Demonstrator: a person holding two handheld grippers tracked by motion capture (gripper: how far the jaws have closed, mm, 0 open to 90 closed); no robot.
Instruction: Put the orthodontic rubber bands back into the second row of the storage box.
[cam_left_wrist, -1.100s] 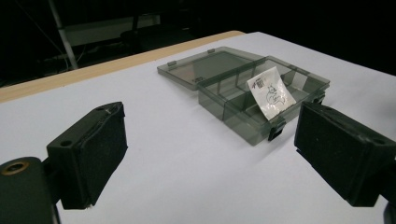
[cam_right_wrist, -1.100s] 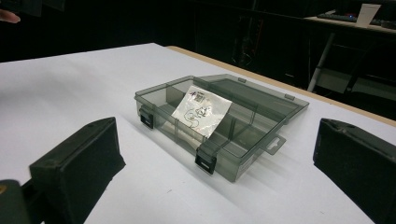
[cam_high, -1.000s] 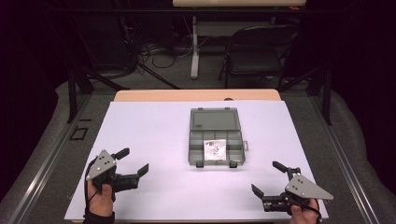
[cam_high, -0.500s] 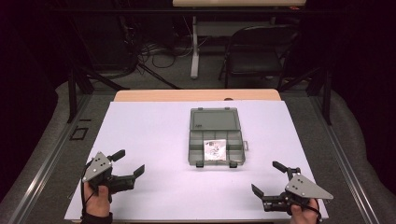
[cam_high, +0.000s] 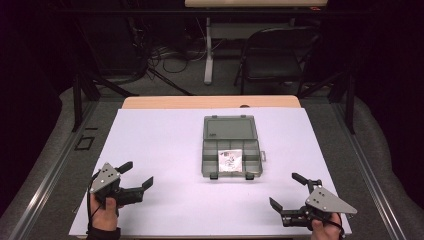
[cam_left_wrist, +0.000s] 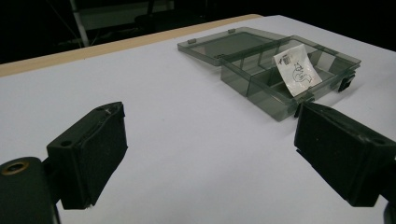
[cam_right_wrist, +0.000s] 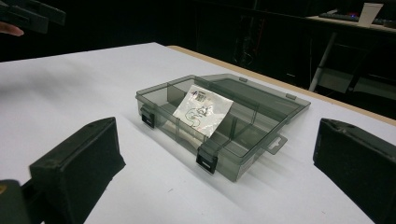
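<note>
High view: both grippers, left gripper (cam_high: 135, 176) and right gripper (cam_high: 287, 192), wait open-jawed, apart from the open smoky-grey plastic compartment box (cam_high: 231, 146); reaching it seems next.

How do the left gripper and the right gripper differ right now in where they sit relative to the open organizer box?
The left gripper sits at the box's left, farther from it; the right gripper sits at its right, nearer the table's front edge. The left points right, toward the box; the right points left. Both have jaws open, holding nothing, clear of the box.

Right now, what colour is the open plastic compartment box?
Translucent smoky grey box, clearest in the right gripper view.
</note>
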